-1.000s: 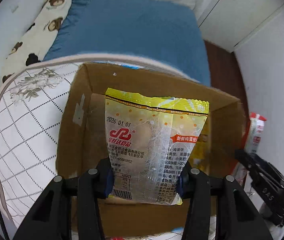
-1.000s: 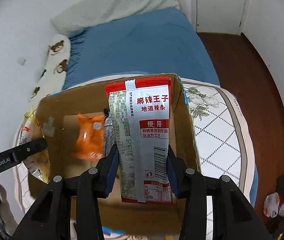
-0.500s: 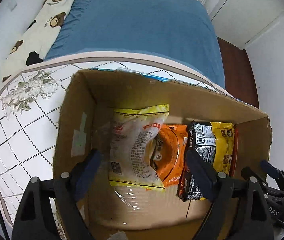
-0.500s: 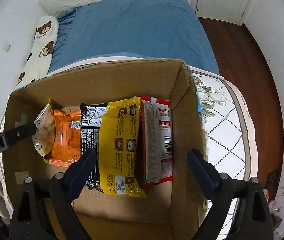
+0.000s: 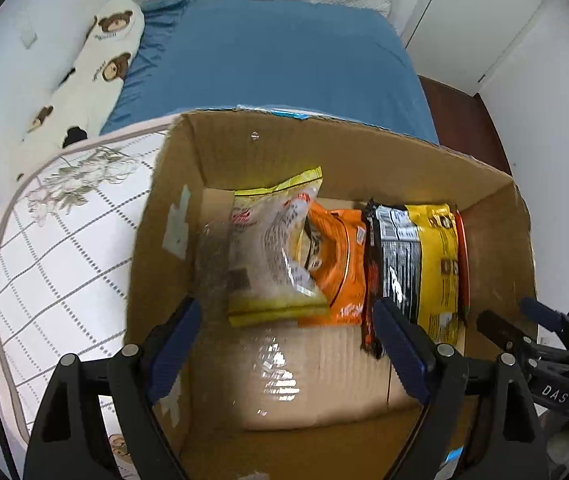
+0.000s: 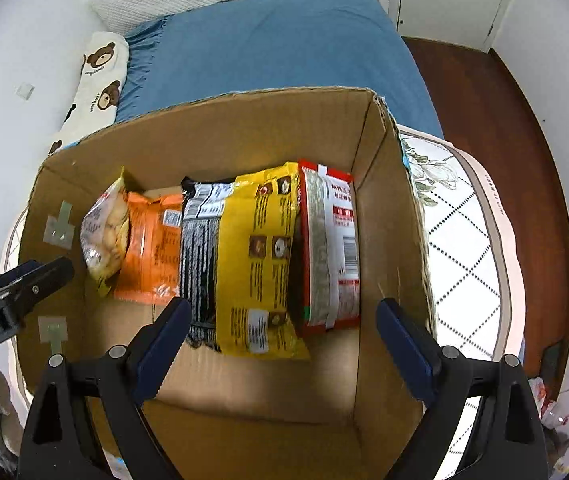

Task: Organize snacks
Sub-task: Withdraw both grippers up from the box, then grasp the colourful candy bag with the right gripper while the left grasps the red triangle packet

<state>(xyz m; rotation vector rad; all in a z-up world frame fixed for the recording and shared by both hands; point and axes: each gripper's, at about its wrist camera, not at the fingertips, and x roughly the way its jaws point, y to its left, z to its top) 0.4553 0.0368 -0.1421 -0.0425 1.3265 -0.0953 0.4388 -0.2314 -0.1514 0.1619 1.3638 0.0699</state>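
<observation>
Snack packets sit in a row inside the cardboard box (image 5: 364,152), which fills the middle of the left wrist view. From left to right there is a clear-and-yellow biscuit bag (image 5: 272,248), an orange packet (image 5: 336,260) and a black-and-yellow bag (image 5: 416,264). The left gripper (image 5: 288,332) hangs over the box at the bottom of the frame, its jaws spread wide and empty. The other tool's tip pokes in at the lower right.

In the right wrist view the same box (image 6: 388,216) shows one more packet, a red-and-white one (image 6: 332,248), pressed against the right-hand wall beside the yellow bag (image 6: 256,256). The right gripper (image 6: 284,328) is released too, with nothing between its jaws.

Both hands look done with dropping. To finish well, I would lift each tool straight up so a finger does not snag a bag, then fetch any packets left outside and slot them upright into the free space at the front.
</observation>
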